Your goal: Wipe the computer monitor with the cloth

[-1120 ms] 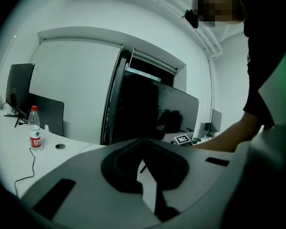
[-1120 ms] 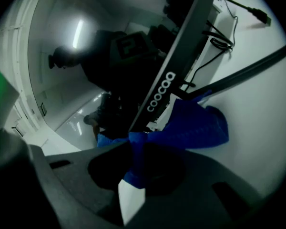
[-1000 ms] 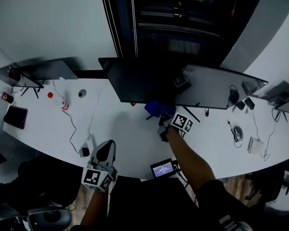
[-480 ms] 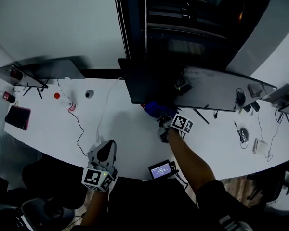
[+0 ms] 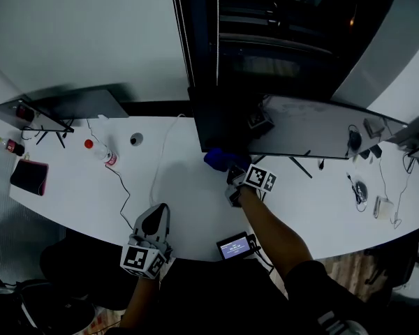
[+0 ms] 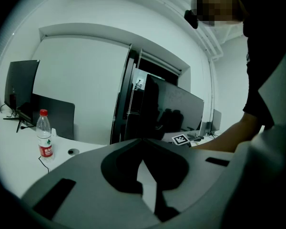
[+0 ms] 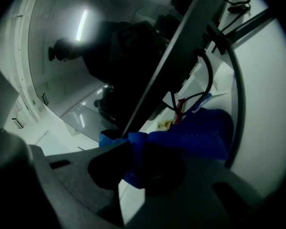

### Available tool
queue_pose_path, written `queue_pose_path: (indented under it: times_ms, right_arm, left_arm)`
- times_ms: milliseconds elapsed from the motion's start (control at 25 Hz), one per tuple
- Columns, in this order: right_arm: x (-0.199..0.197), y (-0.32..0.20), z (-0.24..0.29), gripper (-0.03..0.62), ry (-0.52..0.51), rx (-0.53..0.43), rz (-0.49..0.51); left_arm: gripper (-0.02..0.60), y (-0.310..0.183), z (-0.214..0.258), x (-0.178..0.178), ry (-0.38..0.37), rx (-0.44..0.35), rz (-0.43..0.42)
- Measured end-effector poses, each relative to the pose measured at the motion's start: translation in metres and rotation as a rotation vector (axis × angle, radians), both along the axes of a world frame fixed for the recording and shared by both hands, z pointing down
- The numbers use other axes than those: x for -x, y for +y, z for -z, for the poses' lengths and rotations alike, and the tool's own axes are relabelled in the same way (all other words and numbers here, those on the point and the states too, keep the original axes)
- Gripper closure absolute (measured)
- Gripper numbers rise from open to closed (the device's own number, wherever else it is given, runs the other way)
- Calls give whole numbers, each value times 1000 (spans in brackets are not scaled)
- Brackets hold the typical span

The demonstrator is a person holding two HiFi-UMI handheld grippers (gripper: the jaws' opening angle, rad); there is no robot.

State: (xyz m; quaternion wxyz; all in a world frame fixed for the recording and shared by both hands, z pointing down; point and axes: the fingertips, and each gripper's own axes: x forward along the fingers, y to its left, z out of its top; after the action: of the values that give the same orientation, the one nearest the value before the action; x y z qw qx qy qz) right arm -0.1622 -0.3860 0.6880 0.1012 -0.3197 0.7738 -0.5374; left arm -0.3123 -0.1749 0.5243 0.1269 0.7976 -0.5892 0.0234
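While right tongs (image 5: 232,179) pinch bunched blue cloth (image 5: 220,159) under dark monitor (image 5: 300,128), left tongs (image 5: 156,213) pressed together.

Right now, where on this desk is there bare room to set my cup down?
Widest bare stretch of desk: between the left tongs and the blue cloth, right of the white cable. Another lies right of the person's forearm, before the monitor. Crowded: the far right end with cables and gadgets, and the left end round the bottle.
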Motion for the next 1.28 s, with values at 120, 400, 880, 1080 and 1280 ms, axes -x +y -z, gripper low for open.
queue_pose_path:
  times_ms: [120, 400, 880, 1080, 1280]
  right_arm:
    - [13, 0, 0, 516, 1, -1, 6]
    - [39, 3, -1, 516, 8, -10, 18]
    - [78, 6, 3, 517, 1, -13, 23]
    - [87, 7, 7, 517, -1, -18, 10]
    - [91, 9, 12, 517, -32, 0, -9]
  left_arm:
    - [588, -2, 0, 6, 0, 1, -11]
    - [588, -7, 0, 23, 8, 1, -25]
    - [588, -11, -4, 46, 19, 10, -48]
    - [588, -14, -1, 51, 21, -2, -56]
    - [588, -17, -3, 54, 31, -6, -76]
